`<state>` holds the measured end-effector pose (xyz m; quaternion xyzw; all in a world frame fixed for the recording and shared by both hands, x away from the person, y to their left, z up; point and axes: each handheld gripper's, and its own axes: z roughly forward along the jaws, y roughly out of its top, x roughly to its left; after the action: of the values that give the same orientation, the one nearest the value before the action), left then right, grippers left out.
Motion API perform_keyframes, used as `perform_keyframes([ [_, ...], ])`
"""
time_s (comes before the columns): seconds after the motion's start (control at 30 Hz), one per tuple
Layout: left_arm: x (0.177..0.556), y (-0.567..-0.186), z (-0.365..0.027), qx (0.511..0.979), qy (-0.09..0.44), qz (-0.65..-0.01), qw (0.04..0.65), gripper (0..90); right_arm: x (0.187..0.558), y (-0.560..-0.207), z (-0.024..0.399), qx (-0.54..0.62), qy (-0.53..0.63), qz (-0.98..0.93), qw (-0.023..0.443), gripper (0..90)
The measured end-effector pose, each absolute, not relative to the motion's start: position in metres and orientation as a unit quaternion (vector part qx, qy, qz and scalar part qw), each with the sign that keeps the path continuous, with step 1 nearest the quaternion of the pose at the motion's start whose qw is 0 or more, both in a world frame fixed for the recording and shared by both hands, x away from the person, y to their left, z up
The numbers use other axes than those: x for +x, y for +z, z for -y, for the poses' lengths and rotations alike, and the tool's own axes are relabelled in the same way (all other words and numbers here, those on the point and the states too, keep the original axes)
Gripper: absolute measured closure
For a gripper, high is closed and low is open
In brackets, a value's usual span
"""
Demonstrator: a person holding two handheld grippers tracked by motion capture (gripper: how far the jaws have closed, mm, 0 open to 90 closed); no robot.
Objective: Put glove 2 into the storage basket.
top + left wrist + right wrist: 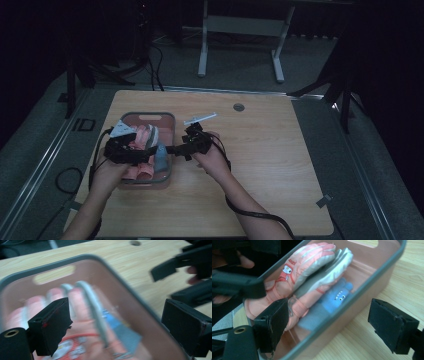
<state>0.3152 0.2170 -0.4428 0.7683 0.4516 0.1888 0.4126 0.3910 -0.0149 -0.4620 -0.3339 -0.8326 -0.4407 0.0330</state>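
Sitting on the left half of a wooden table (260, 165) is a pink plastic bin (167, 118) with a grey rim and a handle slot in its far wall. Inside it lie a pair of pink and grey gloves (312, 267), stacked fingers together, and beside them a smaller blue glove (329, 302) against the bin's right wall. The left gripper (145, 157) hovers over the bin's near left part, above the gloves; its jaws stand spread wide with nothing pinched between them. To its right, the right gripper (172, 149) reaches in from the side, level with the bin's right rim. Its jaws are also spread apart, straddling that rim: one jaw sits inside the bin near the pink gloves, the other outside over bare table. Neither jaw presses on anything.
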Motion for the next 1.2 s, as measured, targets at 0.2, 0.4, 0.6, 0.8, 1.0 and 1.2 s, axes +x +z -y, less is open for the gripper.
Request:
perform_keyframes([
  [0.2, 0.306, -0.439, -0.183, 0.785, 0.173, -0.412, 0.429, 8.9, 0.394, -0.465, 0.033, -0.344, -0.439, 0.83, 0.028, 16.7],
  [0.4, 0.301, -0.443, -0.153, 0.797, 0.154, -0.384, 0.44, 8.8, 0.394, -0.47, 0.052, -0.348, -0.434, 0.831, 0.022, 16.5],
  [0.6, 0.296, -0.445, -0.133, 0.804, 0.141, -0.365, 0.448, 8.9, 0.39, -0.476, 0.069, -0.353, -0.428, 0.832, 0.021, 16.5],
  [0.8, 0.287, -0.447, -0.112, 0.812, 0.132, -0.34, 0.456, 8.9, 0.385, -0.481, 0.085, -0.357, -0.427, 0.831, 0.015, 16.5],
  [1.0, 0.282, -0.452, -0.098, 0.818, 0.118, -0.325, 0.46, 9.1, 0.381, -0.489, 0.099, -0.362, -0.423, 0.831, 0.01, 16.2],
  [1.2, 0.277, -0.458, -0.085, 0.826, 0.109, -0.308, 0.46, 9.3, 0.378, -0.5, 0.115, -0.371, -0.419, 0.829, 0.006, 15.5],
])
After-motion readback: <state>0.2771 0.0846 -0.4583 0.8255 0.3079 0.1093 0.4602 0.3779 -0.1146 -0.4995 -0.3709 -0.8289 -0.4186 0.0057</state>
